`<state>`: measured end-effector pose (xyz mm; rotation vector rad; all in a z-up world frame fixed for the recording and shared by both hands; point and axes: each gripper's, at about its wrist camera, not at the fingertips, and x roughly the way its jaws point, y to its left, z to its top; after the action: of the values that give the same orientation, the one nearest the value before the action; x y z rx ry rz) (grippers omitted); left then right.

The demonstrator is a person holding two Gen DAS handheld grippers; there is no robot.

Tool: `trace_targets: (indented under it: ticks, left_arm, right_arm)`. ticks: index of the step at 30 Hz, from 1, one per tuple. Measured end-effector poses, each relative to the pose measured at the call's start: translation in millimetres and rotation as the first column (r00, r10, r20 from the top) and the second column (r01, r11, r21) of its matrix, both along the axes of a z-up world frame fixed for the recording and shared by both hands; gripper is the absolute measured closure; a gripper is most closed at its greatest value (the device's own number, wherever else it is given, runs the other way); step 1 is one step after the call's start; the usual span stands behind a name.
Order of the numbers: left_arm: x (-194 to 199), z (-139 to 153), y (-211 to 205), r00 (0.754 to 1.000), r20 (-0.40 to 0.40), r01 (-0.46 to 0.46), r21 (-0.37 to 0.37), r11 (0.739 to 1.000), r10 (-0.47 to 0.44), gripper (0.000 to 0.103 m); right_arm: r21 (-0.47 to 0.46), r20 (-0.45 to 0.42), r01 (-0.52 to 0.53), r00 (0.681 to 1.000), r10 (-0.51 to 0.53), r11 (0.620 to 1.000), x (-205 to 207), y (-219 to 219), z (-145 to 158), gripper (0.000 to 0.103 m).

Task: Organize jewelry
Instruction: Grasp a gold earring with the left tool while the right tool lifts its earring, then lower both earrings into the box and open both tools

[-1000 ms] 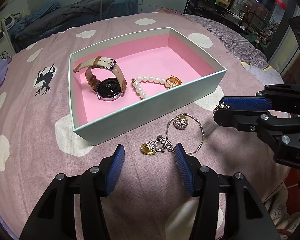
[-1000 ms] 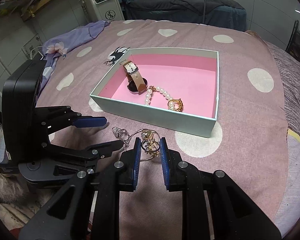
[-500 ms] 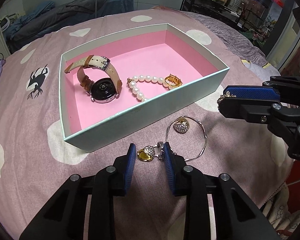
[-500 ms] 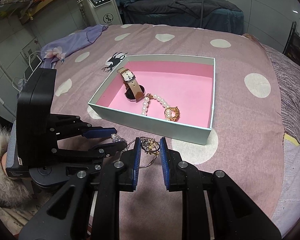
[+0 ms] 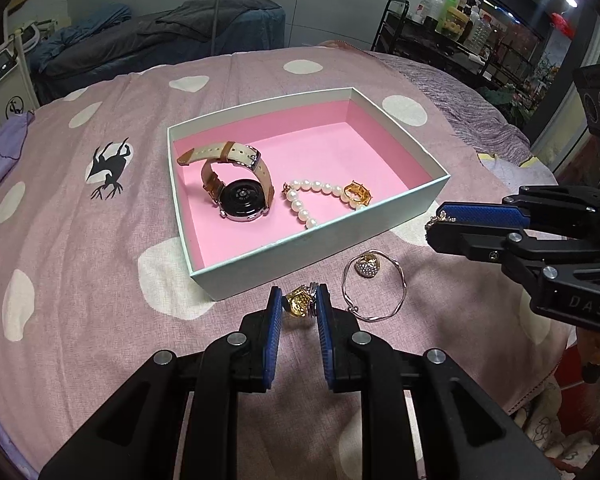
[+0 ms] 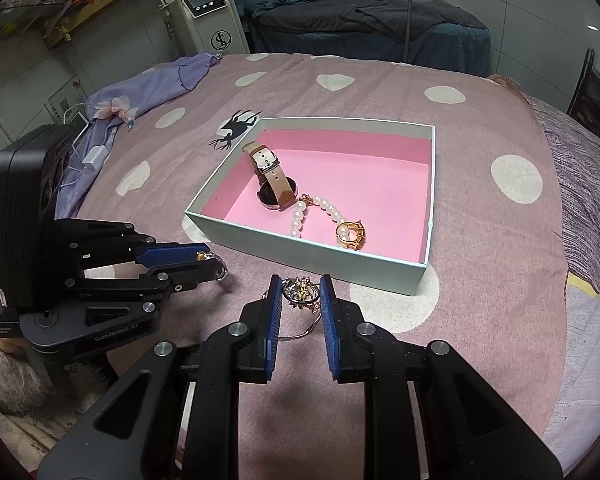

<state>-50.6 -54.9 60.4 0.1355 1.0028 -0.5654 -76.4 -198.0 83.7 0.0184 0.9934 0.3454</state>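
A mint box with a pink inside (image 5: 324, 244) (image 6: 300, 244) sits on the bed. It holds a watch (image 5: 240, 196) (image 6: 274, 184), a pearl bracelet (image 5: 308, 200) (image 6: 312, 212) and a gold ring (image 5: 356, 194) (image 6: 350, 236). My left gripper (image 5: 299, 306) (image 6: 210, 262) is shut on a gold and crystal earring (image 5: 298, 304) in front of the box. My right gripper (image 6: 300, 294) (image 5: 438, 226) is shut on a gold ornate piece (image 6: 300, 292) and holds it above the bed. A silver bangle (image 5: 374, 284) with a crystal heart charm (image 5: 367, 266) lies on the bedspread between the grippers.
The bed has a pink dotted spread (image 5: 80, 240). A purple garment (image 6: 140, 92) lies at the bed's left edge with a charger (image 6: 96, 154). A white machine (image 6: 208, 20) and a dark bed stand behind. A shelf of bottles (image 5: 448, 12) stands at the back right.
My left gripper has moved forward and closed from wide open onto the gold and crystal earring. My right gripper, still shut on the gold piece, has risen slightly.
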Motion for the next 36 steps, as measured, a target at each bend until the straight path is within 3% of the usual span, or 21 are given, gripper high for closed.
trace_targets:
  ticks: [16,36]
  left_arm:
    - [30,27,-9,0.997,0.08,-0.018,0.024,1.0,0.016,0.086]
    - [62,7,-14,0.995,0.071,-0.068,0.076,0.995,0.063,0.086]
  right_arm:
    - [-0.002,0.023,0.016,1.0,-0.016,1.0,28,6,13,0.083]
    - [-0.051,0.007,0.087,0.996,-0.086,0.995,85,4,-12,0.083]
